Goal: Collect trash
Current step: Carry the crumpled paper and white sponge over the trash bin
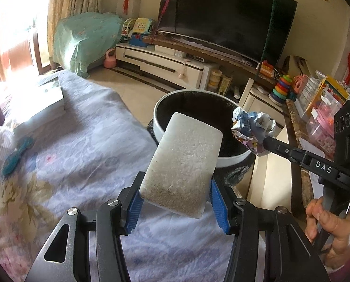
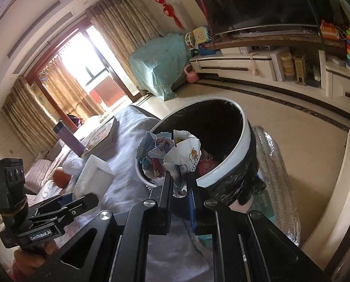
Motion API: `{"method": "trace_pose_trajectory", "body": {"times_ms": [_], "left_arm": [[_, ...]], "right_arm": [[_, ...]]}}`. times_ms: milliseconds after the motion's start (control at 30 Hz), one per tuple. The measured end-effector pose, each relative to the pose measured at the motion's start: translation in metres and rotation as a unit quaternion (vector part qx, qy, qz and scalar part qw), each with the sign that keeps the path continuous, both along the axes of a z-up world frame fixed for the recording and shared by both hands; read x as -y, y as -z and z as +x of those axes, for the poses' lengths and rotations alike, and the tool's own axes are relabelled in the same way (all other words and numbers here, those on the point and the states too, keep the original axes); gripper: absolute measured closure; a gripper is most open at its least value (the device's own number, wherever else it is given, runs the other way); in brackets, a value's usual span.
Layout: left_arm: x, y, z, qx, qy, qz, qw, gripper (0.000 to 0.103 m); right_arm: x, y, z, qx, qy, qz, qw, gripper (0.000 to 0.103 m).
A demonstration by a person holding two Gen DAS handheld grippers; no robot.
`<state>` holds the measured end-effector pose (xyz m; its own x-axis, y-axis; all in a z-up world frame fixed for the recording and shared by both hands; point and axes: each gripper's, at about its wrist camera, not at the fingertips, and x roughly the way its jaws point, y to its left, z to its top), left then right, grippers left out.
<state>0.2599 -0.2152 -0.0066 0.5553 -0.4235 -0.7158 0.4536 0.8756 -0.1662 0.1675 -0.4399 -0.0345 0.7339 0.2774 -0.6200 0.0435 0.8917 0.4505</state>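
The left gripper (image 1: 175, 209) is clamped on a white block (image 1: 183, 164), its blue pads (image 1: 134, 208) pressing the block's two long sides at the near end, so the block juts forward and tilts up toward the bin (image 1: 231, 158). The block's far end overlaps the bin's near rim in the left wrist view; whether it is above the opening or just short of it I cannot tell. The right gripper (image 2: 180, 188) is closed narrow on a crumpled paper wad (image 2: 172, 155) printed with cartoon figures, which sticks out past the fingertips and sits over the bin's (image 2: 243, 148) near rim. In the left view the same wad (image 1: 252, 130) hangs at the bin's right edge on the end of the right gripper (image 1: 265, 144). The bin is round, with a white rim and a black liner, and some pink and white scraps lie inside it. It stands on the floor just beside a bed covered by a pale lilac blanket (image 1: 85, 141). On the blanket, well apart from the bin, lie a book (image 1: 41, 103) and a teal toy (image 1: 17, 155). Beyond the bin stand a TV (image 1: 226, 16) on a low white cabinet (image 1: 165, 63), and a ring-stack toy (image 1: 282, 89) to the right.
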Motion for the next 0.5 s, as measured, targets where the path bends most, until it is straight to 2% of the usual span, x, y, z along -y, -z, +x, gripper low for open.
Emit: {"method": "trace_pose_trajectory", "body": {"times_ms": [500], "left_arm": [[0.035, -0.001, 0.042, 0.005, 0.013, 0.01, 0.9998, 0.052]], "right_arm": [[0.021, -0.009, 0.028, 0.001, 0.013, -0.026, 1.0, 0.092]]}}
